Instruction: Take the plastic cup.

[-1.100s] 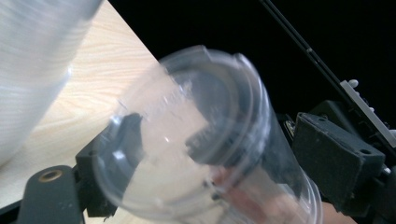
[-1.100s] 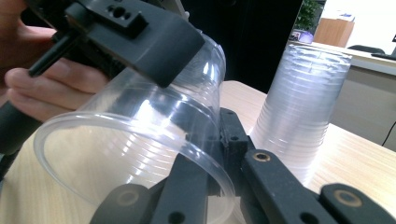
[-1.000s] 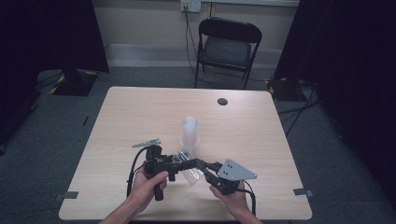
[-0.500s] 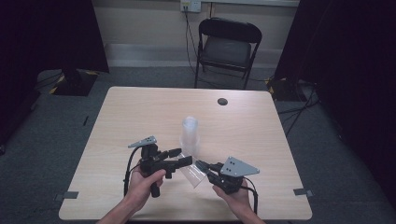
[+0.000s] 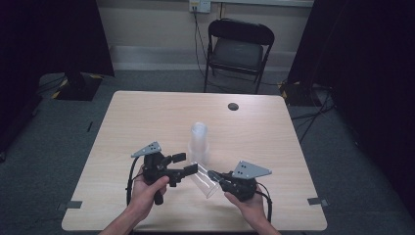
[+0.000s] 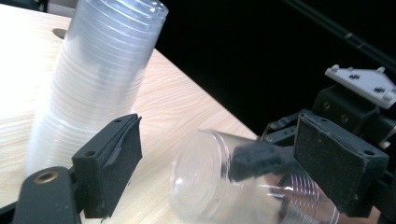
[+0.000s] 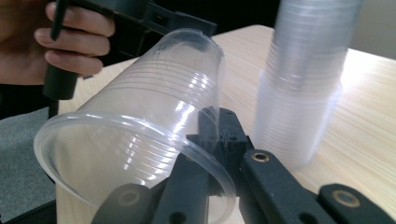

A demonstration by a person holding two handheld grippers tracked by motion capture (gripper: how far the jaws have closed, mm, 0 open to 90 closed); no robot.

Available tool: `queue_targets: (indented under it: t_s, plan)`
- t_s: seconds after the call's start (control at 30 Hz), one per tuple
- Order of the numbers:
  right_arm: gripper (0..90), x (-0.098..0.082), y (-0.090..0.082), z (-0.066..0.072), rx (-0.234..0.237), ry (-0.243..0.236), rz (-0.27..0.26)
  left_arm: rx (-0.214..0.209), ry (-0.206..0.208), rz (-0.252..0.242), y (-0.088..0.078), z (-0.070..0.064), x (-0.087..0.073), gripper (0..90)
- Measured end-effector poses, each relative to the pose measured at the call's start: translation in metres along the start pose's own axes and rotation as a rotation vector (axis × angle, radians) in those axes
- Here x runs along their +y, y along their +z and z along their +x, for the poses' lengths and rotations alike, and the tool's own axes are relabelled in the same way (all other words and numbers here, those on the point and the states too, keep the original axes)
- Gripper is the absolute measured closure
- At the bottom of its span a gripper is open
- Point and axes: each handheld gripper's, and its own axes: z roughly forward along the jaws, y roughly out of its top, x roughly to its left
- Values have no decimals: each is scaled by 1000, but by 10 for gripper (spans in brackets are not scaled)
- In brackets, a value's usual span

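A single clear plastic cup (image 5: 204,180) lies on its side just over the table, between my two grippers. My right gripper (image 5: 214,175) is shut on the cup's (image 7: 140,116) wall near the rim, one jaw inside and one outside. My left gripper (image 5: 185,164) stands open at the cup's base end. In the left gripper view its pads flank the cup (image 6: 205,186) without pressing on it. A tall stack of clear cups (image 5: 198,139) stands upright just behind both grippers, also seen as the stack (image 6: 98,70) and the stack (image 7: 303,79).
The light wooden table (image 5: 147,117) has a small dark round spot (image 5: 233,106) near its far edge. A black folding chair (image 5: 238,46) stands beyond the table. Dark curtains hang on both sides.
The left gripper's jaws now stand wider and a little back from the cup. The right gripper keeps its hold, and the cup has barely shifted.
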Motion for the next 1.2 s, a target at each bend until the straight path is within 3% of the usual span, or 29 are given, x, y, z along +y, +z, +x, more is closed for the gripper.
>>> queue_targets:
  t_s: [0.33, 0.63, 0.87, 0.97, 1.2]
  plan:
    - [900, 2, -7, -17, 13, 107, 60, 53, 146, 31, 0, -2, -5, 157]
    - [900, 6, -10, -26, 27, 144, 113, 110, 260, 63, 0, -2, -11, 170]
    - [900, 8, -10, -30, 34, 149, 121, 116, 339, 154, 5, -4, -17, 183]
    - [900, 8, -10, -31, 41, 155, 136, 123, 408, 196, 5, -6, -19, 180]
    - [900, 6, -5, -35, 79, 204, 273, 125, 516, 262, 15, -14, -25, 184]
